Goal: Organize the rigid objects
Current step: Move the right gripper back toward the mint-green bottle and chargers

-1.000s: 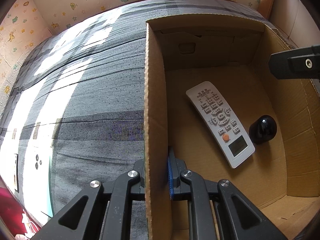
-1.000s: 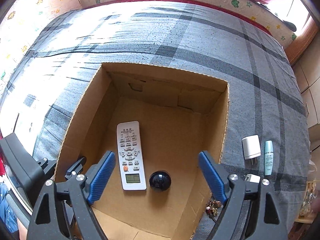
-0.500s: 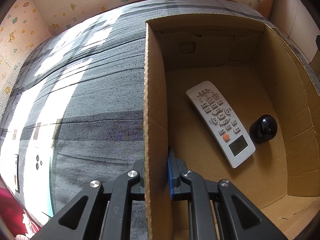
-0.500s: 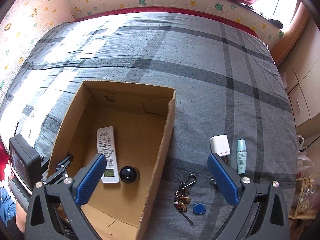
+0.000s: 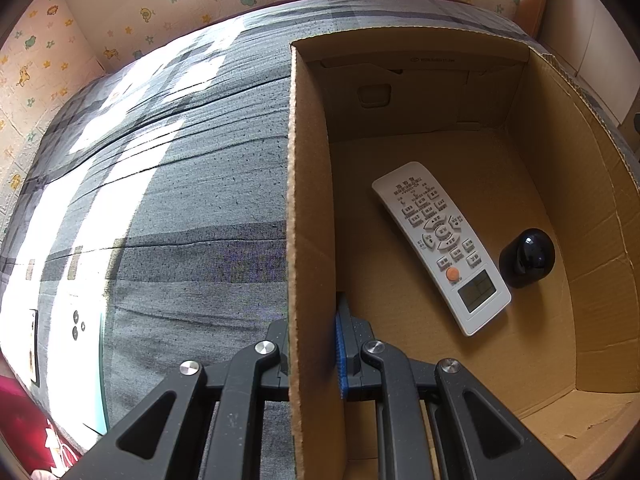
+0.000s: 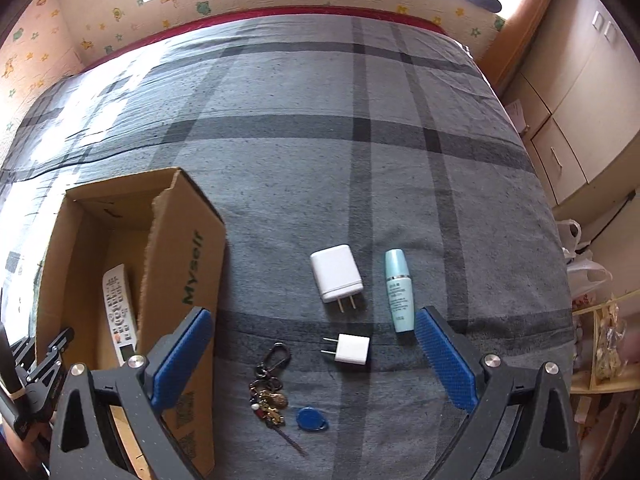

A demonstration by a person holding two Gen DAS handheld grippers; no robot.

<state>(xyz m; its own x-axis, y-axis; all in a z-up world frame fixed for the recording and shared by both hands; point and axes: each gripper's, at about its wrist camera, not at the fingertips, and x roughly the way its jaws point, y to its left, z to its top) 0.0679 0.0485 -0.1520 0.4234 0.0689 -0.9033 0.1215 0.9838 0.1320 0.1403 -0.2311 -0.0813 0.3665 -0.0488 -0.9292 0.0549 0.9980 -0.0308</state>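
A cardboard box (image 5: 308, 208) stands on the grey plaid bed. My left gripper (image 5: 312, 344) is shut on its left wall. Inside lie a white remote (image 5: 440, 244) and a black round object (image 5: 527, 258). In the right wrist view, my right gripper (image 6: 312, 356) hangs wide open above the bed, right of the box (image 6: 180, 264). Between and ahead of its fingers lie a small white charger (image 6: 350, 349), a large white charger (image 6: 336, 273), a teal bottle (image 6: 397, 290) and a key bunch (image 6: 270, 390) with a blue tag (image 6: 312, 420). Nothing is held.
Bed cover (image 6: 320, 140) stretches far ahead to a wall with cartoon stickers. Cabinets (image 6: 568, 112) stand to the right of the bed, with bags and a shelf (image 6: 600, 332) below them. The remote (image 6: 118, 308) shows inside the box.
My right gripper has swung from over the box to the right, over the loose items on the bed, and its jaws widened. The left gripper and the box kept still.
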